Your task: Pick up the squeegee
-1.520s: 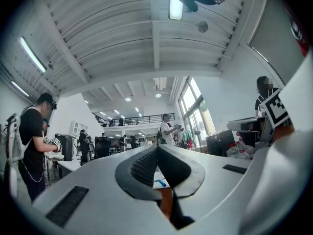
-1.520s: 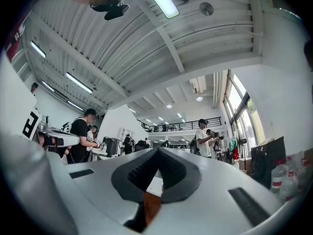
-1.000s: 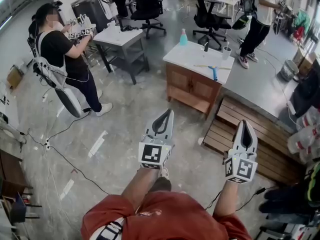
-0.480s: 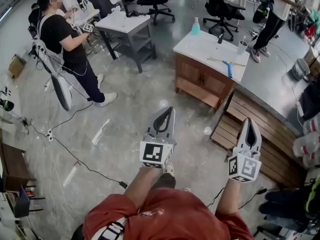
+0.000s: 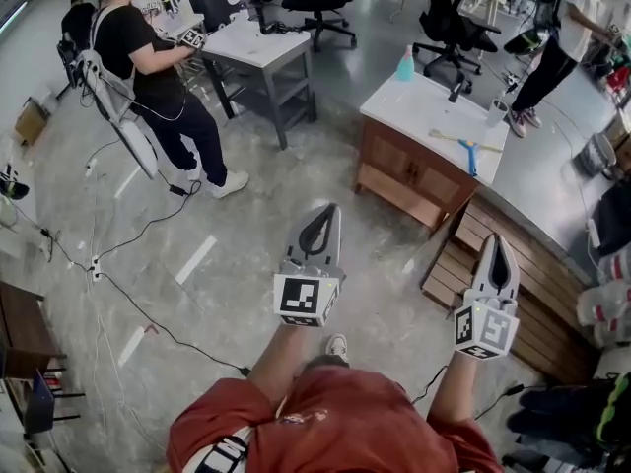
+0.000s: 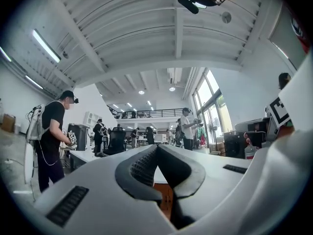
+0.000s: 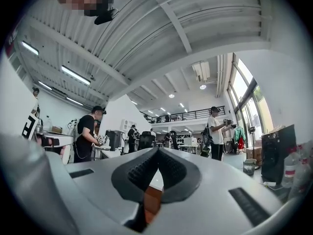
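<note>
**Walking Up to the Squeegee**

Closer than a second ago, the wooden counter (image 5: 404, 170) with the white top now sits nearer the middle of my head view, because I am walking toward it. A wooden pallet (image 5: 513, 274) lies on the floor beside it, so I should step around that. Both tongs are pressed together with nothing in them. The left gripper (image 5: 331, 210) and the right gripper (image 5: 496, 240) point ahead over the floor. The squeegee (image 5: 470, 156), with its blue handle, lies flat on the counter top near the right end, well apart from both tongs. I think the right gripper is the better pick, as it is on that side. I should get near first, then spread the tongs wide before reaching. Since before, the tongs have stayed pressed together, and the squeegee has not moved on the top.
</note>
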The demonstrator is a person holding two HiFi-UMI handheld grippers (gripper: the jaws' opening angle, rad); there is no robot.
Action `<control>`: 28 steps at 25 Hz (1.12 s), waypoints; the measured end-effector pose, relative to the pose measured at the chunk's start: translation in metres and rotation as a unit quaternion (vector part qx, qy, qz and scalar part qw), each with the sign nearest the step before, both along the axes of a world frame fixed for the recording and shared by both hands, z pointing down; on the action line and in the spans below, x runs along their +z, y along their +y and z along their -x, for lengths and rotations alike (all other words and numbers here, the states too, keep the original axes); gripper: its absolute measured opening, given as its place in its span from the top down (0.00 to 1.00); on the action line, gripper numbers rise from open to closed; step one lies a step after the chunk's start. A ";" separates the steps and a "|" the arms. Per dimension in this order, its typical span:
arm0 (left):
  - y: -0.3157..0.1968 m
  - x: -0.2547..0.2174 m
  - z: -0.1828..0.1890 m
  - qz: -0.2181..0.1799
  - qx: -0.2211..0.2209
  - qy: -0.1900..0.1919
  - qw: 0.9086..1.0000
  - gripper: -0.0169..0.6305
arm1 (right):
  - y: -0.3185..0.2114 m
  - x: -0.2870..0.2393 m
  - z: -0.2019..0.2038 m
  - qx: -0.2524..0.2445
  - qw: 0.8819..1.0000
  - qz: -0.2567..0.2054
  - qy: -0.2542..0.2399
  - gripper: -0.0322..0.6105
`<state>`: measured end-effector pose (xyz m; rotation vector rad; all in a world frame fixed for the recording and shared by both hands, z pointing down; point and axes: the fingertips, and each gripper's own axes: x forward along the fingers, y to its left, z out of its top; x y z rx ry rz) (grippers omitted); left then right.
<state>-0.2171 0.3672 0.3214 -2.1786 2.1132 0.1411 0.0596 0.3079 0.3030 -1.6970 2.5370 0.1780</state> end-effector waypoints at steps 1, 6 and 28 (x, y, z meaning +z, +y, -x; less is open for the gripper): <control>-0.001 -0.002 0.007 -0.003 -0.001 0.001 1.000 0.95 | -0.001 -0.002 0.006 0.001 1.000 -0.003 0.001 0.94; -0.010 -0.012 0.026 -0.014 0.003 0.005 1.000 0.95 | -0.006 -0.010 0.022 0.009 1.000 -0.012 0.007 0.94; -0.105 0.002 0.017 0.006 0.022 -0.034 0.999 0.95 | -0.100 0.013 0.025 0.019 1.000 0.002 -0.012 0.94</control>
